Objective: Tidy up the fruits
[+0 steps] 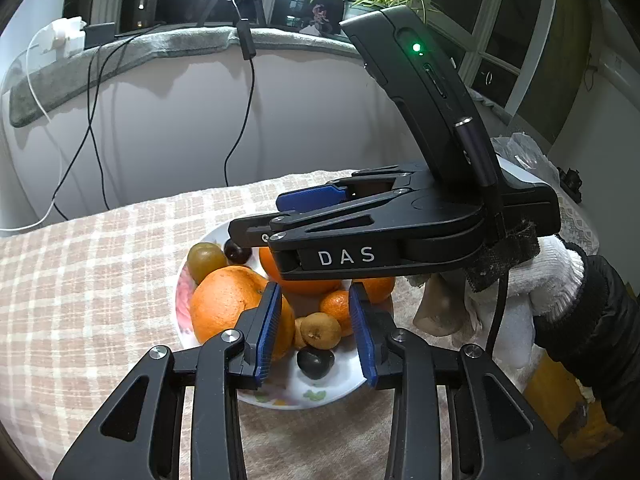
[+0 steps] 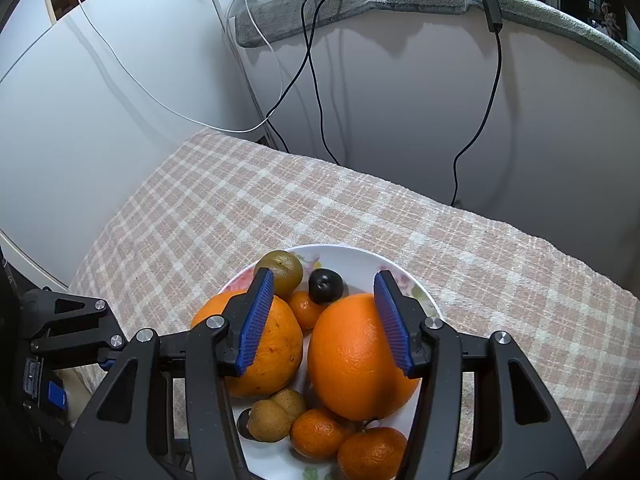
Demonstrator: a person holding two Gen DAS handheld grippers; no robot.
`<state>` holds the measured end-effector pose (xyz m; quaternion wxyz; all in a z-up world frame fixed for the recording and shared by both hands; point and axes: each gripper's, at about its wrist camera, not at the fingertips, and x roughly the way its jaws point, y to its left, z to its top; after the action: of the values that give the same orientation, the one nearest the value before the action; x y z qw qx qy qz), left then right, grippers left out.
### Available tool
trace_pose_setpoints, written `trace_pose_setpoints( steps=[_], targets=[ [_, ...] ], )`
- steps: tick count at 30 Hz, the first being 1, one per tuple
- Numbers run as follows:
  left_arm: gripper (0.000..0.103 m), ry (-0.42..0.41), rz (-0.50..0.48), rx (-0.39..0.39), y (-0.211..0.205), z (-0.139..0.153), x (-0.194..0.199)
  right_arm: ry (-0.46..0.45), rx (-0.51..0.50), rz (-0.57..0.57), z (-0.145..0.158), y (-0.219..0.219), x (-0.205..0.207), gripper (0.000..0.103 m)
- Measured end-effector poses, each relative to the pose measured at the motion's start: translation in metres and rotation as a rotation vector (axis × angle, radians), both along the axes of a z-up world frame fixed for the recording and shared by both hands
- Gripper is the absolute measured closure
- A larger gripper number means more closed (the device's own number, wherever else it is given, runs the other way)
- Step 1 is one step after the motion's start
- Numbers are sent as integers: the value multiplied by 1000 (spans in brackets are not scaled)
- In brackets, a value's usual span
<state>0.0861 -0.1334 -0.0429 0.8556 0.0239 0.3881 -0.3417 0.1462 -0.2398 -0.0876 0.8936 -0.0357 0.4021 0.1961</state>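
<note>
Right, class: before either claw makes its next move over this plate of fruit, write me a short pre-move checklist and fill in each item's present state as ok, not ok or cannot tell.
1. Left claw free of fruit: ok, open above the plate, holding nothing.
2. Right claw free of fruit: ok, open, pads clear of the big orange under it.
3. All fruit on the plate: ok for both large oranges, the mandarins, the brown fruits and the dark plums in view.
4. Plate resting flat on the checked cloth: ok.
5. Claws clear of each other: cannot tell, they overlap in the left view.
6. Destination for sorted fruit: cannot tell, none visible.
</note>
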Motion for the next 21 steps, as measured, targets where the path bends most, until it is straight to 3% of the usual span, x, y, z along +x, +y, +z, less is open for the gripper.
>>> trace_pose_setpoints(
  steps=[3,5,10,13,21],
  targets=[
    [69,-8,-1,5,-1,1,-1,-2,3,-3,1,-1,-1,48],
    [61,-12,0,7,-1,1,-3,-2,3,-4,2,-1,-1,47],
    [51,-24,8,16,-1,1,-6,-11,0,-8,4,-2,-5,31],
    [40,-32,16,19,-1,2,-7,-14,2,-15,6,-3,-7,26],
    [30,-44,41,44,0,2,-7,-15,0,-22,7,-6,-9,19]
  ],
)
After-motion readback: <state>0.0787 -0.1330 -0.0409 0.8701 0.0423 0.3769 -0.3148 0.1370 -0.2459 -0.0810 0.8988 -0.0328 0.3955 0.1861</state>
